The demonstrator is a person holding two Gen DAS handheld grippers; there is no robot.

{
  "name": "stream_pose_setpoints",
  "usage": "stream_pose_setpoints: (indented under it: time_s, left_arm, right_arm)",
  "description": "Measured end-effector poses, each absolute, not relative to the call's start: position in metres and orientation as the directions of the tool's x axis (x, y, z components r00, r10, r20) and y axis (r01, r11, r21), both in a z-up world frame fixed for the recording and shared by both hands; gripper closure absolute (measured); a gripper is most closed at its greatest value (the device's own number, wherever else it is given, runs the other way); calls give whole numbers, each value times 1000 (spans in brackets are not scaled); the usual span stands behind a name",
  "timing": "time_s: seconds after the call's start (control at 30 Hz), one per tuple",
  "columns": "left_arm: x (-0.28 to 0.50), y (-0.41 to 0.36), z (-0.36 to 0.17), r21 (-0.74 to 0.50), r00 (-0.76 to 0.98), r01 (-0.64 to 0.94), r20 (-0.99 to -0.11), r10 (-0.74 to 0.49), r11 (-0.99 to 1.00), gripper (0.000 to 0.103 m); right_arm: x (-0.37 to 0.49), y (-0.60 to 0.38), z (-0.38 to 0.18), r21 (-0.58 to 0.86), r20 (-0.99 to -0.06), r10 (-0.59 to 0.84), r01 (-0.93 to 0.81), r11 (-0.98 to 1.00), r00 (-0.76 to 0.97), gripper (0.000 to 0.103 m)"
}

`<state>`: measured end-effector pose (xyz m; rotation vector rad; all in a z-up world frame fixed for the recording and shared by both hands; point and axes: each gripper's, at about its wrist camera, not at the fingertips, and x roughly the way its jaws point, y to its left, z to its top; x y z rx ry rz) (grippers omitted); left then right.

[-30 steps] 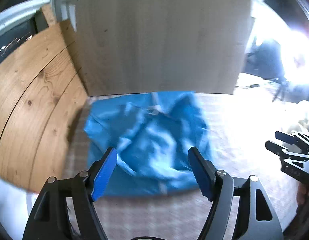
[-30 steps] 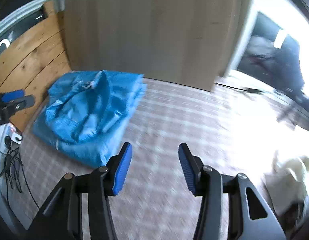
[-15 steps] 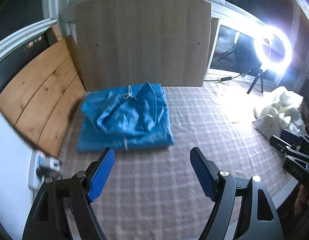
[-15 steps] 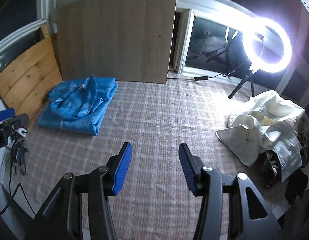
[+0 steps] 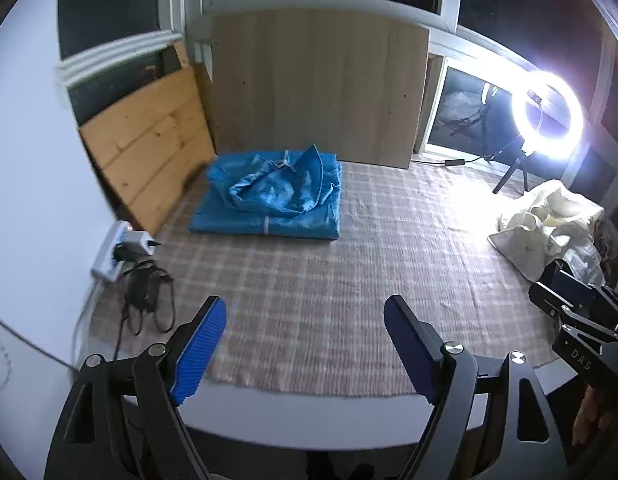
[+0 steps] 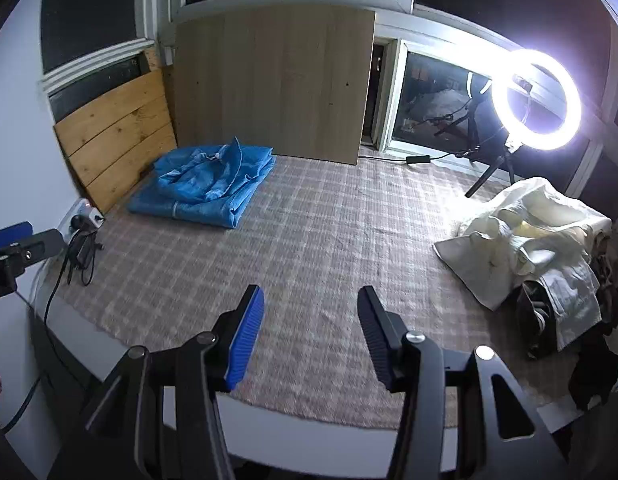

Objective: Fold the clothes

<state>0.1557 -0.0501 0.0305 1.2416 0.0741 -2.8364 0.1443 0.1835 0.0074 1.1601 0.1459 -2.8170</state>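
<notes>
Blue folded clothes (image 5: 269, 204) sit at surface's far corner, cream pile (image 6: 525, 232) awaits w/ both tongs (image 5: 305, 344) (image 6: 311, 332) empty: left opening, right apart.

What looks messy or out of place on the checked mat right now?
The blue garment by the wooden boards is only half tidy: its lower layers lie flat, but a crumpled layer bunches on top with one flap sticking up. At the mat's right edge, a cream-coloured pile of clothes lies in an unfolded heap.
</notes>
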Motion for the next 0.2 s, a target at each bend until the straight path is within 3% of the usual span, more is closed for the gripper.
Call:
stream_pose_setpoints:
  time_s: [0.2]
  left_arm:
    - [185,-33,41,-20,-700,67,-713,-33,-998,15]
  right_arm:
    - [168,195,9,-59,-699,-61,142,-988,-712,55]
